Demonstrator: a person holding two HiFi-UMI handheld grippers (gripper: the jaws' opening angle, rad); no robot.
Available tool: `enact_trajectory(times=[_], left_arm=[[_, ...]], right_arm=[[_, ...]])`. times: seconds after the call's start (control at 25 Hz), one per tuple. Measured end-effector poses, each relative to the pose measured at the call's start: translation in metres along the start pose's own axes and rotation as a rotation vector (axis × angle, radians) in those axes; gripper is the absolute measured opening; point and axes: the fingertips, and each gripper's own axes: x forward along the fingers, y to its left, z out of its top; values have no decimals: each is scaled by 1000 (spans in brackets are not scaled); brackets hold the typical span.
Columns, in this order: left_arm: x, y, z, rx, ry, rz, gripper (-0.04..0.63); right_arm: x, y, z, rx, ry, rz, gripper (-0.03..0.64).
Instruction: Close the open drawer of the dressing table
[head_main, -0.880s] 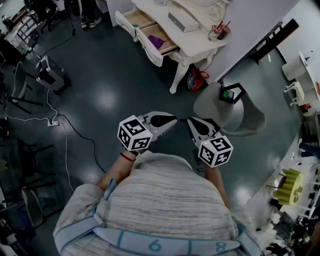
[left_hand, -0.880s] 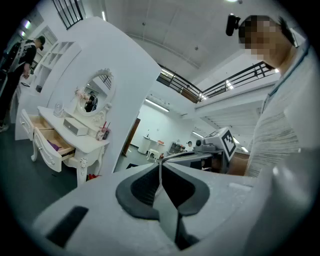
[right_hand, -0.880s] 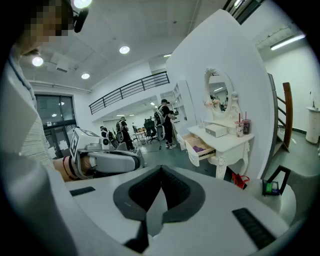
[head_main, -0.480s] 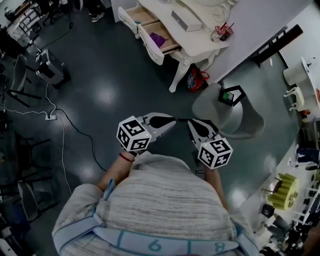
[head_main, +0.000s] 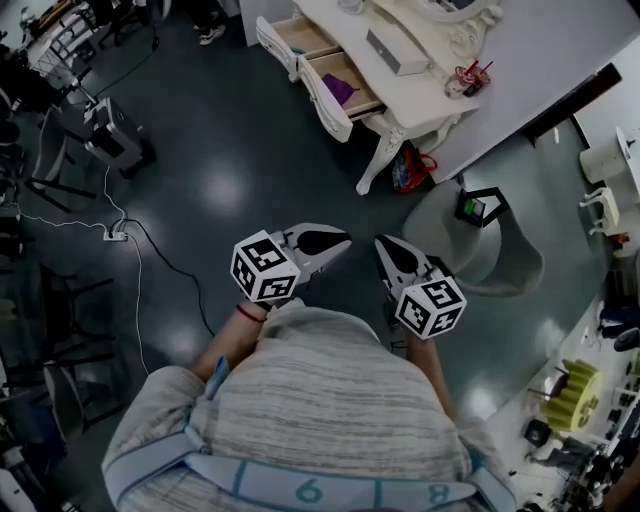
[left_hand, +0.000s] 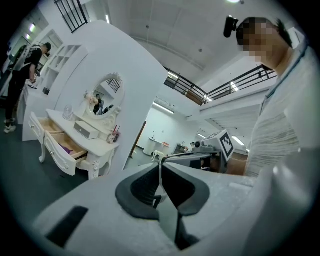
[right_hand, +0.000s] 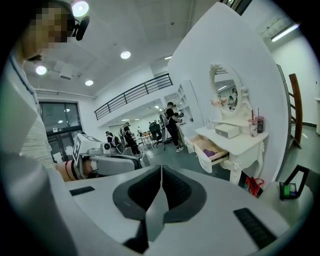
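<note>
Where the person stands: on the dark floor (head_main: 230, 190), facing the dressing table (head_main: 425, 100) and well apart from it.
Left gripper (head_main: 345, 238): held in front of the body, close to level; jaws closed flat against each other, nothing between them.
Right gripper (head_main: 381, 243): just beside the left one, tips near each other but apart, tilted slightly down; jaws closed flat against each other, nothing between them.
Table build: white, curved legs, set against a white wall; oval mirror (left_hand: 102, 97) above the top.
Open drawer (head_main: 345, 95): pulled out from the table's front edge, at the end nearer the person; a purple item (head_main: 338, 90) lies inside.
Second drawer (head_main: 300, 38): also pulled out from the front edge, just beside the first, toward the far end; wooden interior visible.
Box (head_main: 397, 52): white, on the middle of the table top.
Cups (head_main: 468, 78): two with straws, at the back corner of the table top, near end.
Red bag (head_main: 412, 170): on the floor, beside the near-end table leg.
Grey stool (head_main: 500, 250): on the floor, to the right of the grippers.
Cable (head_main: 165, 270): runs across the floor on the left to a power strip (head_main: 115, 235).
</note>
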Motion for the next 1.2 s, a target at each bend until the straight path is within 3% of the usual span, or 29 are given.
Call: enact_trajectory(times=[0.64, 1.2], left_arm=[[-67, 97, 27, 21, 20, -19, 26], [-29, 188, 61, -3, 22, 3, 26]], right_arm=[[120, 32, 22, 7, -16, 18, 12], [199, -49, 74, 22, -43, 37, 12]])
